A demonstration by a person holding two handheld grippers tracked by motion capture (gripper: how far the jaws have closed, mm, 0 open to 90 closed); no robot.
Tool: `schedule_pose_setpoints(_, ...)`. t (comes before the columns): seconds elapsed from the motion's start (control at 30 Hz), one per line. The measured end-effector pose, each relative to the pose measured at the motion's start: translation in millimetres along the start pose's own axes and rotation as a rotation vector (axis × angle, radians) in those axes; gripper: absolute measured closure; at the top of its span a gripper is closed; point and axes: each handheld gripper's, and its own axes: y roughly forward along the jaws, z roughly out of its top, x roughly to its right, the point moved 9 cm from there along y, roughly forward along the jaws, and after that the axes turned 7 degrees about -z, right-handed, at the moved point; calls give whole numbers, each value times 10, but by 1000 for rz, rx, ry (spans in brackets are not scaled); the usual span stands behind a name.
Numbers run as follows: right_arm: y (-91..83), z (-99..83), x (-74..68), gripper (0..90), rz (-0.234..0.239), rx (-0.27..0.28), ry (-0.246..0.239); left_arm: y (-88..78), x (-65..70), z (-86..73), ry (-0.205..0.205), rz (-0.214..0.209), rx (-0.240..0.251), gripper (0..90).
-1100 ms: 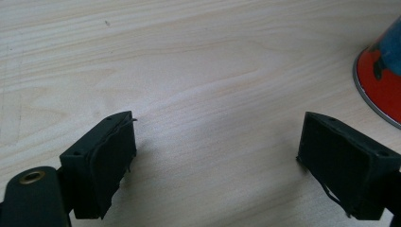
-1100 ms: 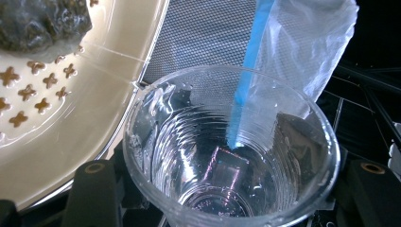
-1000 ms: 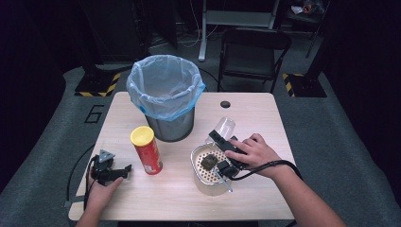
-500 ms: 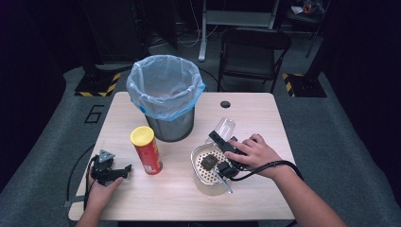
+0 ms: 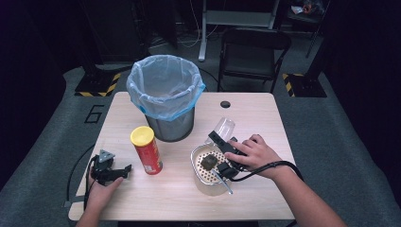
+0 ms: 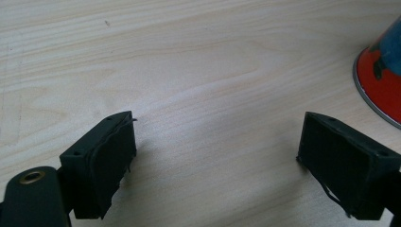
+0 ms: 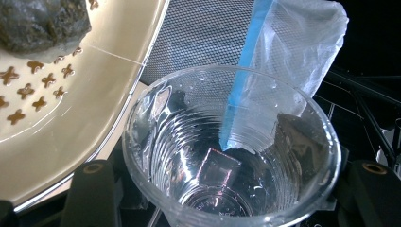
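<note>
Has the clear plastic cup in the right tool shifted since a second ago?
No. The clear plastic cup lies at the same spot by the colander rim, right of the bin, held in the right tool.

1 red can (image 5: pixel 147 151) upright beside 1 lined bin (image 5: pixel 165 94); 1 black chair (image 5: pixel 253 52) behind the table (image 5: pixel 265 113).

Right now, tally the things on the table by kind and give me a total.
Mesh bin with blue liner: 1
Red chip can with yellow lid: 1
Cream perforated strainer: 1
Dark lump in the strainer: 1
Clear plastic cup, held in the right claw: 1
Total: 5
</note>
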Motion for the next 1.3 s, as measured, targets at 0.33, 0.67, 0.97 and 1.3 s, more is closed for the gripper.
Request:
schedule_pose_setpoints(0.33,-35,7,76,331,17,9,151,-3,-1,-3,1,0,-5,115)
schedule_pose_setpoints(0.67,-44,-16,177,332,11,-10,310,0,0,0,0,-1,0,115)
schedule_pose_setpoints(0.97,36,-167,303,332,115,-47,769,-4,5,-4,-4,0,-3,115)
schedule_pose_setpoints(1.3,62,-237,359,332,200,-42,1003,-4,8,-5,-7,1,-2,115)
